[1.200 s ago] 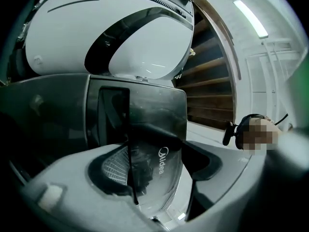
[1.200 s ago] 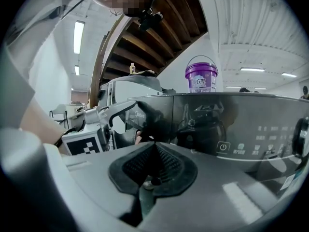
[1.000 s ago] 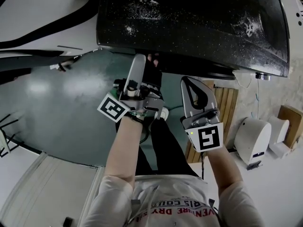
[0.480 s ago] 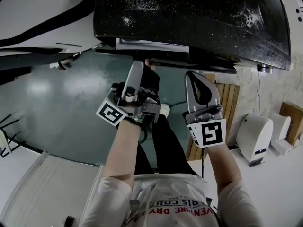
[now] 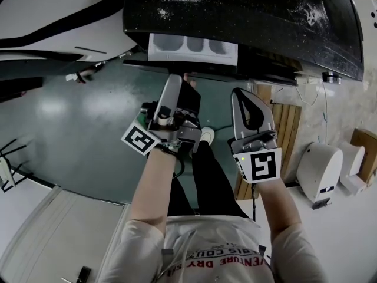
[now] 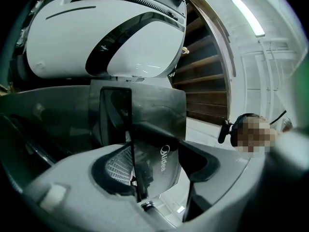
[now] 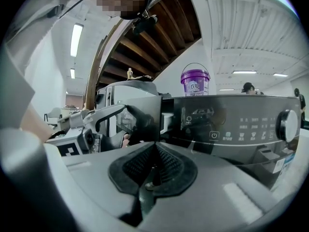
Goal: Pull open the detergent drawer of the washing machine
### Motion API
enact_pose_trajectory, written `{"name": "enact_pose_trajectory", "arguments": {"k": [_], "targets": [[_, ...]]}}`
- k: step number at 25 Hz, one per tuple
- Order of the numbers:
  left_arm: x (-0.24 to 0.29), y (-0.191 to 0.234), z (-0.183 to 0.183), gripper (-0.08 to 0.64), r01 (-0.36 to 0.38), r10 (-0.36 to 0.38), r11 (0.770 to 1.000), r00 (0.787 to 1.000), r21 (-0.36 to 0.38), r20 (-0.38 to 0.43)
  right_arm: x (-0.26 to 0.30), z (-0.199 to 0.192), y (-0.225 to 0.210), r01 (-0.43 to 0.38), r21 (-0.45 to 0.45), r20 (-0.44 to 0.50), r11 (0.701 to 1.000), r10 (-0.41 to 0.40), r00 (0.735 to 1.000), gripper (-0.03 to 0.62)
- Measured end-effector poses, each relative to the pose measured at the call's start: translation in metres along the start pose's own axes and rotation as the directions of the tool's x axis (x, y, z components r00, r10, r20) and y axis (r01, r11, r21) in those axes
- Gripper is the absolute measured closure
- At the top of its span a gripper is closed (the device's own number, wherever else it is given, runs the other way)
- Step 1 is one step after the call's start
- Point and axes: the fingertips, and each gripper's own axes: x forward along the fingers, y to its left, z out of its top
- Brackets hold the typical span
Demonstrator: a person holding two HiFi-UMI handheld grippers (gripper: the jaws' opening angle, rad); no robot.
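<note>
The washing machine (image 5: 253,16) fills the top of the head view, black and speckled. Its detergent drawer (image 5: 192,46) stands pulled out, and pale compartments show from above. My left gripper (image 5: 184,81) is on the drawer's glossy front panel (image 6: 161,129). The panel sits between the jaws, which are opening slightly. My right gripper (image 5: 244,99) hovers beside it to the right, shut and empty, its pads (image 7: 166,163) meeting. In the right gripper view the drawer front (image 7: 145,117) juts out left of the control panel (image 7: 231,122).
A dial (image 7: 288,124) sits at the control panel's right end, and a purple bucket (image 7: 195,81) stands on top of the machine. A white curved appliance (image 5: 53,16) is at the left. Wooden slats (image 5: 283,128) and a white device (image 5: 318,170) are at the right. The person's legs are below the grippers.
The drawer has slid out of the machine until its compartments show. My left gripper has drawn back with it. The right gripper has barely moved.
</note>
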Motion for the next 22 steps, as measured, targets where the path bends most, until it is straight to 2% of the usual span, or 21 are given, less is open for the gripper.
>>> {"name": "enact_pose_trajectory", "arguments": {"k": [6, 22], "targets": [[-0.018, -0.010, -0.005, 0.270, -0.009, 0.009, 1.000, 1.000, -0.008, 0.000, -0.011, 0.013, 0.017, -0.008, 0.041, 0.048, 0.999, 0.006, 0.999, 0.591], [-0.058, -0.032, -0.021, 0.262, 0.010, -0.011, 1.000, 0.999, -0.015, -0.044, -0.057, 0.012, 0.057, 0.056, 0.028, 0.030, 0.998, -0.057, 0.998, 0.591]]}}
